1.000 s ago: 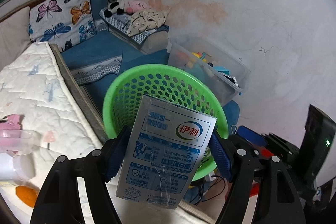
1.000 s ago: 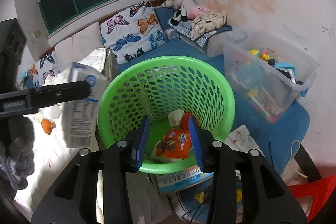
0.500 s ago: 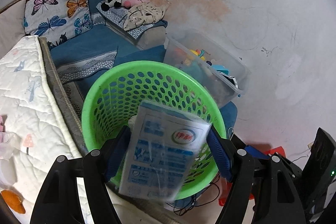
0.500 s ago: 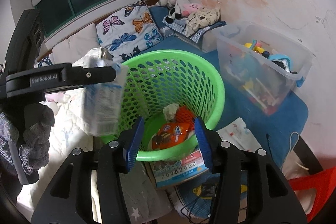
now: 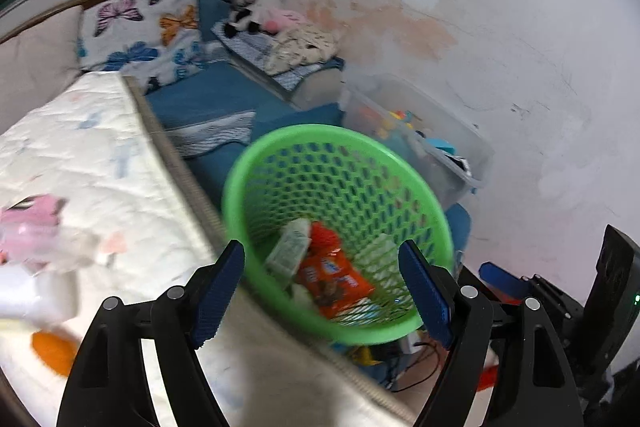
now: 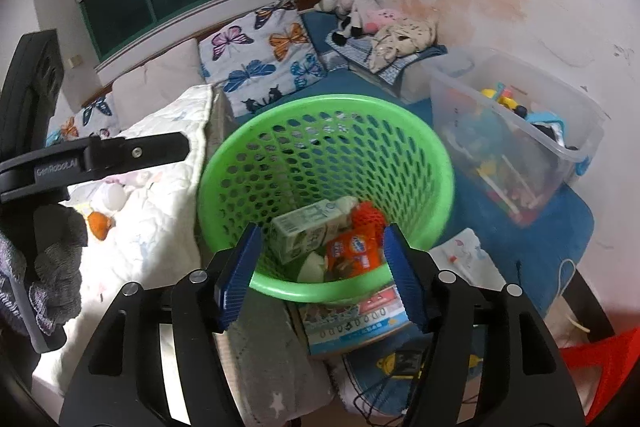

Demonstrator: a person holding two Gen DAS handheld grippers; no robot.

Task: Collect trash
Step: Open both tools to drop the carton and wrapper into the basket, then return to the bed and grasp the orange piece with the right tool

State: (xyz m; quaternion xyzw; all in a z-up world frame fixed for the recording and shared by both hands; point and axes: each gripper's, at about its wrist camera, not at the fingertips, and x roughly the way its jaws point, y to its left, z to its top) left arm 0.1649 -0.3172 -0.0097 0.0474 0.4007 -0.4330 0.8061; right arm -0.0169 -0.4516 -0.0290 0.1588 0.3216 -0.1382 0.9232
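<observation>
Green perforated plastic forms the round basket (image 6: 326, 131), the receptacle for the trash and the reference point for all that follows. It stands on the floor hard against the edge of the white quilted mattress (image 6: 160, 187), apparently so that litter can be dropped in from the bed without a long reach.

Inside the basket, at the bottom, lies a pale green-and-white milk carton (image 6: 306, 229) on its side, touching an orange crinkled snack wrapper (image 6: 352, 247); a red mesh scrap (image 6: 368, 215) rests behind the wrapper. These items count as collected.

Above the basket's near rim, the right gripper (image 6: 320, 269) has its blue-padded jaws opening with nothing between them. It hangs over the mouth of the basket, pointing down into it, consistent with a release position.

Left of the basket, over the mattress edge, the left gripper (image 5: 320, 291) also has its jaws opening and holds nothing; its view is motion-blurred. A gloved hand (image 6: 56, 259) carries it.

On the mattress, well left of the basket, an orange rounded object (image 6: 98, 222) and a white rounded object (image 6: 110, 195) remain, probably the next litter, though too small to identify. Beneath the basket's near side sits a printed flat box (image 6: 352, 323). Right of the basket stands a clear plastic bin of toys (image 6: 516, 131), not trash in my judgement.
</observation>
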